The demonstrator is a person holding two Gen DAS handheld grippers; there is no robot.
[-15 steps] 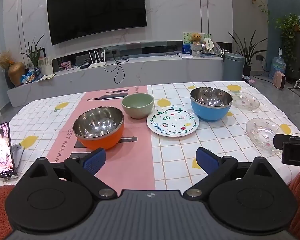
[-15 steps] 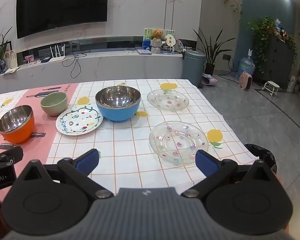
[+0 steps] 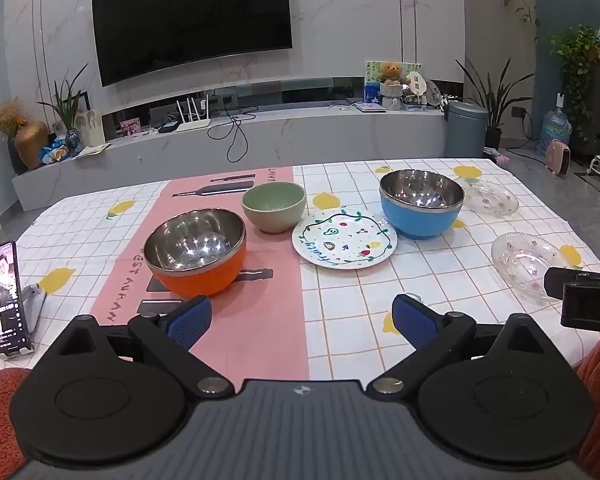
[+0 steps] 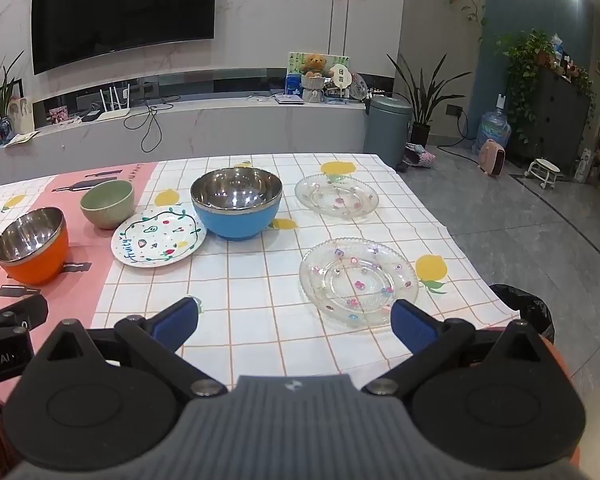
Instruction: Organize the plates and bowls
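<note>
Nothing's sorted yet: three bowls, including the orange bowl (image 3: 198, 254) at 11 o'clock, and three plates all sit loose; left gripper (image 3: 302, 320) and right gripper (image 4: 296, 322) both gape empty.

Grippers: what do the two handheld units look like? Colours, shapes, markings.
Both match: left gripper and right gripper have black linkage arms on round black discs, silver pivot pins, a ribbed grey centre housing with a small emblem, and blue textured pads. White lettering marks each side, only partly readable. Orange-red knitted fabric shows at the frame edges.
</note>
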